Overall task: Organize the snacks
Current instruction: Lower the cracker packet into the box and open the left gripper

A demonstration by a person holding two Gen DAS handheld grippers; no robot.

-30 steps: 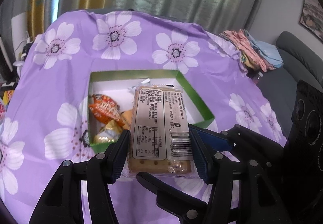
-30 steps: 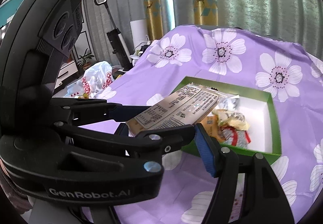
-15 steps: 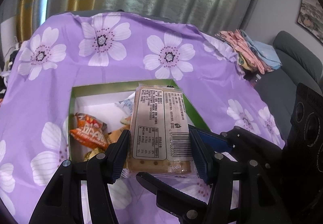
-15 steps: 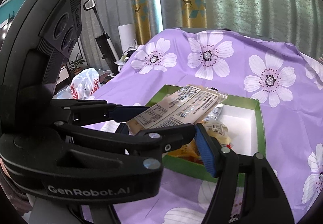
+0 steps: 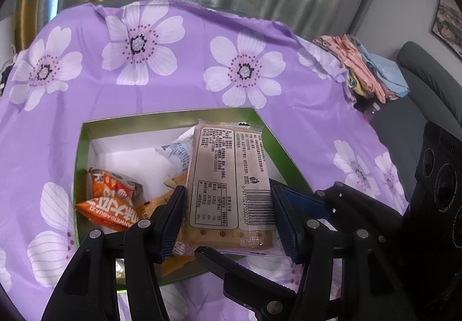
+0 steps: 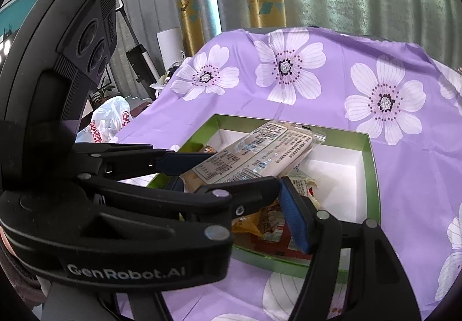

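1. Grey-green curtains with yellow deer-print panels hang behind a worktop (image 5: 179, 90) draped in a purple cloth with large white flowers.
2. At far left in the right wrist view, a white plastic bag (image 6: 108, 118) with red print sits beyond the worktop's edge, near an upright vacuum (image 6: 138, 58).
3. On the cloth stands a green box (image 5: 86, 130) with a white inside, open at the top.
4. In the box's left part lie orange snack packets (image 5: 112, 199), one overlapping the other, and a pale blue-and-white packet (image 5: 176, 153) lies further back toward the middle.
5. The left gripper (image 5: 228, 220) is closed on a cracker pack (image 5: 228, 176), its blue pads pressing the pack's two long sides near the barcode end.
6. The cracker pack is a clear wrapper with a printed label facing up; it is held over the box, with its far end reaching toward the box's back wall. I cannot tell whether it touches the packets beneath it.
7. The right gripper (image 6: 228, 173) is spread wide and holds nothing; the closed left gripper sits between its fingers, and one blue pad (image 6: 294, 220) hangs over the box's near corner.
8. At far right in the left wrist view, folded pink and blue cloths (image 5: 363, 72) lie off the worktop's edge, beside a grey sofa (image 5: 427, 75).
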